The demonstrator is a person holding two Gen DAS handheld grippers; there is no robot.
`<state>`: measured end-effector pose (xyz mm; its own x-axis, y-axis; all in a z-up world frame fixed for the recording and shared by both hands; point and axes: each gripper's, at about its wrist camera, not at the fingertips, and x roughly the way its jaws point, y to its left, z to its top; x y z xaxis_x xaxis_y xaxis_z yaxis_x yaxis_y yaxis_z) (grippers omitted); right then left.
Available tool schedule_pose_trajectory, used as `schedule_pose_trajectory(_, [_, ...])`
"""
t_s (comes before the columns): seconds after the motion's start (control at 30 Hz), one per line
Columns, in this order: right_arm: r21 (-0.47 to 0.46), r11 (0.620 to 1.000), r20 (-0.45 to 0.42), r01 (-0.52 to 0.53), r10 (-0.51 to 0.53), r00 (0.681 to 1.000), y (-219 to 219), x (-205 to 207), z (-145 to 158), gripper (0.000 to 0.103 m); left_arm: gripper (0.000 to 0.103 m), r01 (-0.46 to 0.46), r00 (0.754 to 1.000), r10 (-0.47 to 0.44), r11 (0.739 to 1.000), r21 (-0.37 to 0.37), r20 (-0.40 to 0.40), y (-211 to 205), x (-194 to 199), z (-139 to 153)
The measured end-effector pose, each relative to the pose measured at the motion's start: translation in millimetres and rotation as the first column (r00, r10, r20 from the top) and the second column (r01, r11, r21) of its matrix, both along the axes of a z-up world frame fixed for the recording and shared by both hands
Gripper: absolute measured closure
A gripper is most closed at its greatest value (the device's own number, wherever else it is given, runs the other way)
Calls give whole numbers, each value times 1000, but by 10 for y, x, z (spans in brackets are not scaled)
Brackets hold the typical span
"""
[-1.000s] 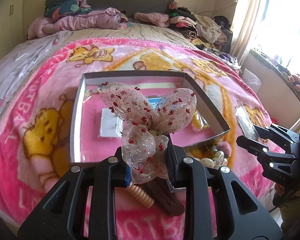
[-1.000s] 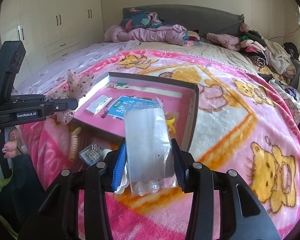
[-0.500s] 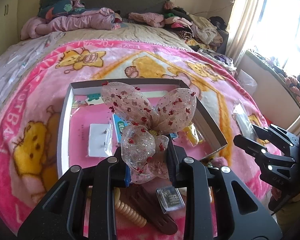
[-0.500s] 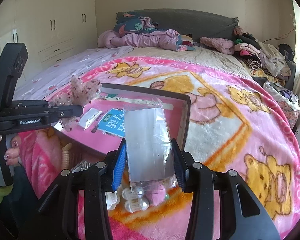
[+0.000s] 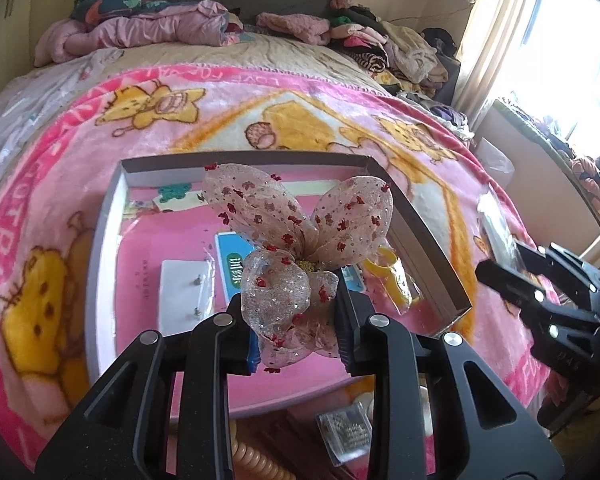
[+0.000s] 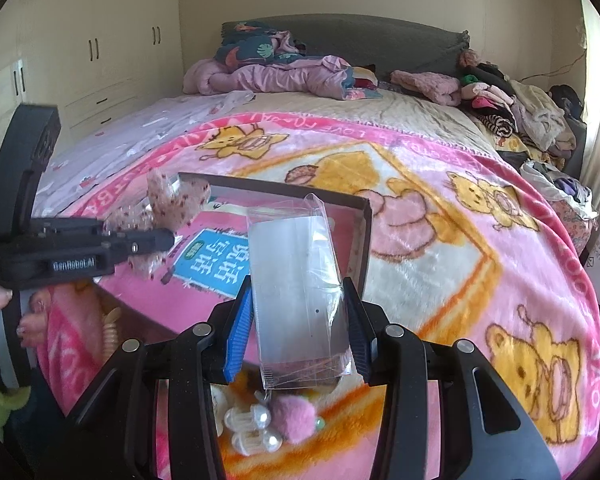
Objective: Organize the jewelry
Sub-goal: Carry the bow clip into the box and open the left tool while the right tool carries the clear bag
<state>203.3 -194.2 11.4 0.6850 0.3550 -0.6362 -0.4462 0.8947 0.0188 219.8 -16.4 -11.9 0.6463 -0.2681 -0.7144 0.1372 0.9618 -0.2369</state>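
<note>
My left gripper [image 5: 296, 320] is shut on a sheer glitter bow hair clip [image 5: 296, 236] with red specks, held above the near part of the shallow pink-lined box [image 5: 420, 236]. The bow also shows in the right wrist view [image 6: 172, 204], where the left gripper [image 6: 156, 240] is at the left. My right gripper [image 6: 298, 320] is shut on a clear plastic packet [image 6: 296, 280], held above the box's near right corner [image 6: 362, 240]. The right gripper shows at the right in the left wrist view [image 5: 512, 268]. The box holds a blue card [image 6: 212, 264], a white earring card [image 5: 184, 292] and a yellow piece [image 5: 392, 268].
Loose pieces lie on the pink blanket in front of the box: a beige spiral hair tie [image 5: 256, 460], a small clear case [image 5: 348, 428], pearl clips [image 6: 252, 424] and a pink pompom [image 6: 292, 416]. Clothes are piled at the headboard [image 6: 284, 72]. A wardrobe [image 6: 80, 60] stands left.
Both grippers have moved forward over the box with their loads still held. The box looks closer and the blue card now lies right behind the packet.
</note>
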Motion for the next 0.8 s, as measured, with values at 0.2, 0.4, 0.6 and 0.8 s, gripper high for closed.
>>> schedule_pose_trajectory(0.2, [-5, 1000, -24, 21, -21, 999, 9, 224, -63, 62, 82, 22, 1000, -22, 1000, -5, -14, -31, 65, -100])
schedule_pose_trajectory(0.4, [-16, 999, -37, 35, -36, 999, 25, 409, -109, 62, 82, 25, 999, -26, 1000, -10, -37, -17, 125, -217])
schedule_pose_trajectory(0.6, [-37, 999, -58, 26, -28, 998, 111, 571, -197, 62, 80, 31, 998, -32, 999, -15, -49, -18, 154, -283])
schedule_pose_trajectory(0.8, [-44, 999, -94, 11, -15, 995, 221, 709, -332, 62, 79, 30, 997, -32, 999, -21, -72, 0, 195, -364])
